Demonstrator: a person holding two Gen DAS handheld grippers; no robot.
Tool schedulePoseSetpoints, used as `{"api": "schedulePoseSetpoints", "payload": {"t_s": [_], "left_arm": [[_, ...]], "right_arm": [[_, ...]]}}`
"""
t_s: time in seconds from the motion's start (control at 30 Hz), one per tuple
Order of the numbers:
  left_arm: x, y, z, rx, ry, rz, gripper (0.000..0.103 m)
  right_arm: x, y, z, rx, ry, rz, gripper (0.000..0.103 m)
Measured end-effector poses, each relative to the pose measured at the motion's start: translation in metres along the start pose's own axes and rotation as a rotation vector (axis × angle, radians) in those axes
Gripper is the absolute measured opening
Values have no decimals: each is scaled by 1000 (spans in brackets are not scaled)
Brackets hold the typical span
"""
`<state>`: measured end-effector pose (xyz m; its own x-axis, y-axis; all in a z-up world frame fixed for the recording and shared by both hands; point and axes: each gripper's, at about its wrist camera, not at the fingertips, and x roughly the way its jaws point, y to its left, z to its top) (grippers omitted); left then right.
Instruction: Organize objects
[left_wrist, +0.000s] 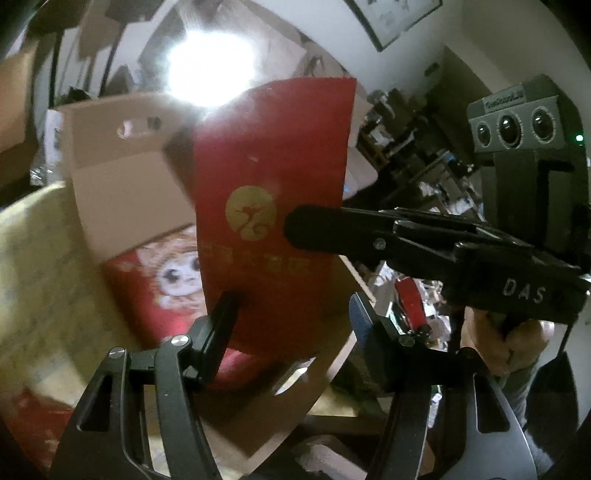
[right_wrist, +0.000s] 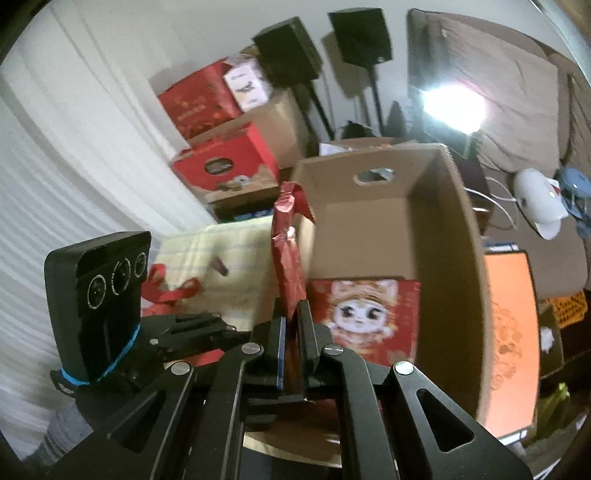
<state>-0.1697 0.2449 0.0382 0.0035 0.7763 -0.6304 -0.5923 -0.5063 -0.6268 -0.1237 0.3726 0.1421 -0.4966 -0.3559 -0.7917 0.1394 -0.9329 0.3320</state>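
A red foil pouch (left_wrist: 273, 166) with a gold round logo hangs upright over an open cardboard box (left_wrist: 122, 177). My right gripper (left_wrist: 299, 230) reaches in from the right and is shut on the pouch's right edge. In the right wrist view the pouch (right_wrist: 286, 258) stands edge-on, pinched in that gripper (right_wrist: 293, 314). My left gripper (left_wrist: 291, 308) sits below with the pouch's lower part between its fingers. The left pad meets the pouch's edge and the right pad stands off it. A red pack with a cartoon figure (right_wrist: 365, 317) lies on the floor of the box (right_wrist: 454, 258).
A pale yellow cloth (right_wrist: 229, 251) with a red ribbon (right_wrist: 170, 291) lies left of the box. Red cartons (right_wrist: 225, 166) and speakers on stands (right_wrist: 288, 48) stand behind. A bright lamp (left_wrist: 210, 66) glares above. A hand (left_wrist: 517, 339) holds the right gripper.
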Motion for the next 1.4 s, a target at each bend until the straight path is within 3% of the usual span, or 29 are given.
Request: {"api": "schedulePoseSetpoints", "payload": {"t_s": [0.47, 0.77, 1.2, 1.4], "left_arm": [[85, -19, 2, -57, 130, -62, 55], [80, -6, -6, -81, 141, -39, 55], [17, 21, -19, -72, 84, 41, 61], [11, 42, -7, -109, 68, 63, 61]], "right_arm": [[8, -66, -5, 80, 88, -140, 4], [38, -96, -9, 76, 174, -246, 4], [84, -78, 6, -235, 264, -580, 5], [114, -61, -1, -403, 383, -683, 5]]}}
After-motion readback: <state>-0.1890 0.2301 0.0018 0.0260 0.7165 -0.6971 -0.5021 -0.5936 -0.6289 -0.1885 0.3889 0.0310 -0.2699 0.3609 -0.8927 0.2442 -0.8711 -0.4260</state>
